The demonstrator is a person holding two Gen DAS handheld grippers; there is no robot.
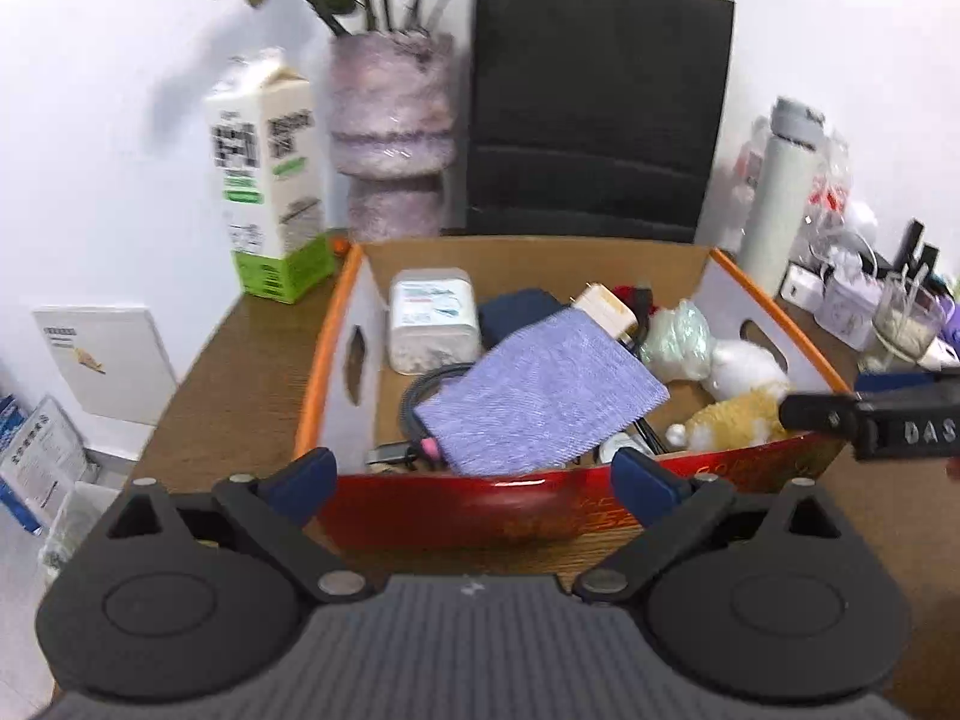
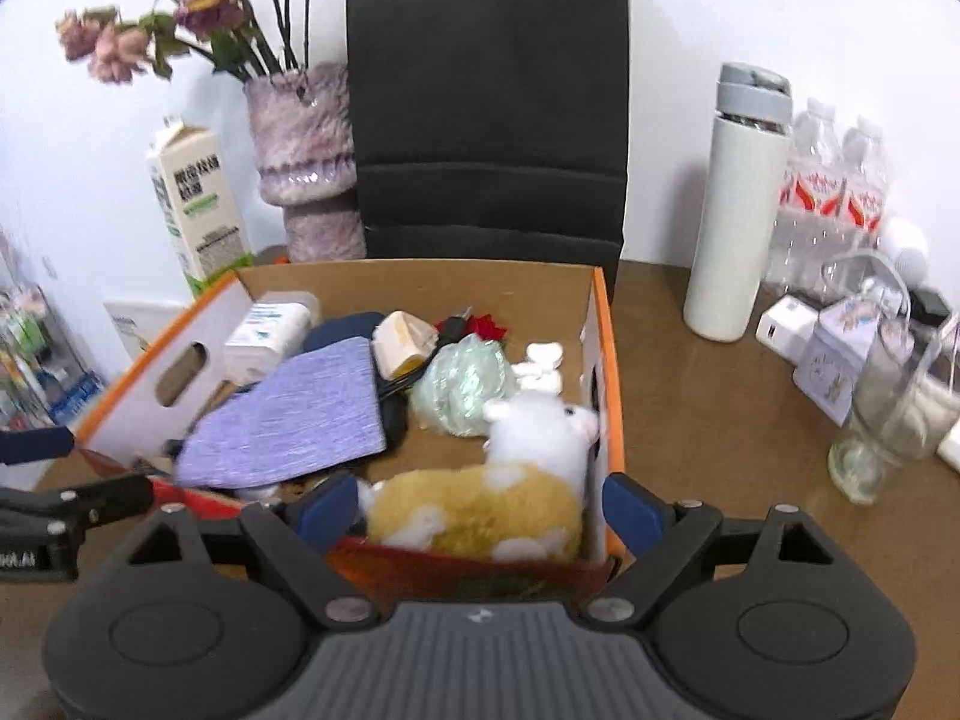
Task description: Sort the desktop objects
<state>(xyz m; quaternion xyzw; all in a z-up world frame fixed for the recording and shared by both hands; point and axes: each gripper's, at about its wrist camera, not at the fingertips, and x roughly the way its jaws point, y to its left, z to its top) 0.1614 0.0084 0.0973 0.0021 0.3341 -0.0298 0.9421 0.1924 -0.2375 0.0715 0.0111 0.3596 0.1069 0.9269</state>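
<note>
A cardboard box [image 1: 354,300] with orange rims and a red front stands on the brown desk [image 1: 240,372]; it also shows in the right wrist view [image 2: 609,360]. Inside lie a purple cloth [image 1: 540,396] [image 2: 294,414], a yellow-and-white plush toy [image 1: 738,414] [image 2: 498,492], a white container [image 1: 432,318] and a crumpled green-white bag [image 2: 465,384]. My left gripper [image 1: 477,477] is open and empty, just before the box's front wall. My right gripper [image 2: 480,510] is open at the box's front right corner, its fingers either side of the plush toy. The right gripper also shows in the left view [image 1: 870,420].
Behind the box stand a black paper bag [image 2: 486,108], a furry vase with flowers [image 2: 306,156] and a milk carton [image 1: 264,174]. On the right stand a white thermos [image 2: 738,204], water bottles [image 2: 834,198], a glass [image 2: 888,414] and small white boxes [image 2: 786,324].
</note>
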